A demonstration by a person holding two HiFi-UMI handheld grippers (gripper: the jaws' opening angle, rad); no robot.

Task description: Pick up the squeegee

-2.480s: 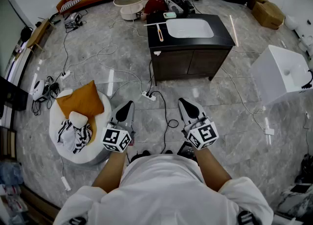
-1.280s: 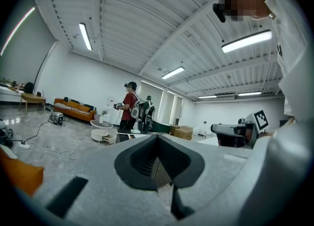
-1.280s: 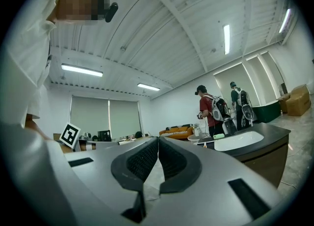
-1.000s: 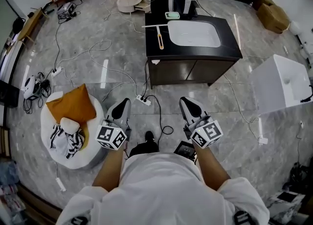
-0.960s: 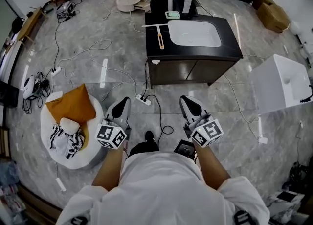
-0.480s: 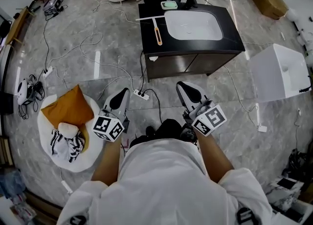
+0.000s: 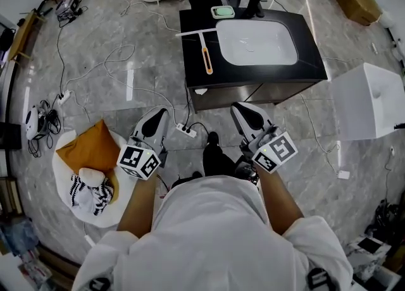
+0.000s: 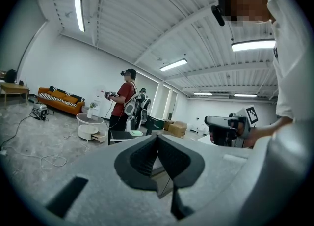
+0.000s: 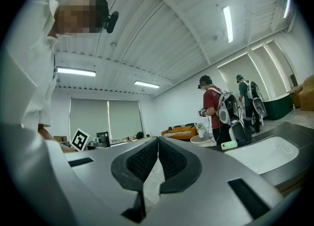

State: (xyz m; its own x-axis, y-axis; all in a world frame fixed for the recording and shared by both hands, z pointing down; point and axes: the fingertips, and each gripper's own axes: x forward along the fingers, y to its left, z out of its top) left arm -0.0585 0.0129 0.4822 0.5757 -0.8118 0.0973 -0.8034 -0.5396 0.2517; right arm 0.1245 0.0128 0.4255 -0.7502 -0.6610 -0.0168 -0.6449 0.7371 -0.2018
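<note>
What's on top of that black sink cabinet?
An orange-handled squeegee lies left of the white basin; a green dish and black tap sit behind. Inside the cabinet is hidden.

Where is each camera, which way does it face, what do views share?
Head view: on the head, steeply down at squeegee and sink; shirt, left gripper, right gripper show.
Left gripper view: on that gripper, level along shut fingers toward orange sofa; right gripper shows.
Right gripper view: on that gripper, level along shut fingers, over sink; shirt shows.
Shared: sink, head and right gripper views.
</note>
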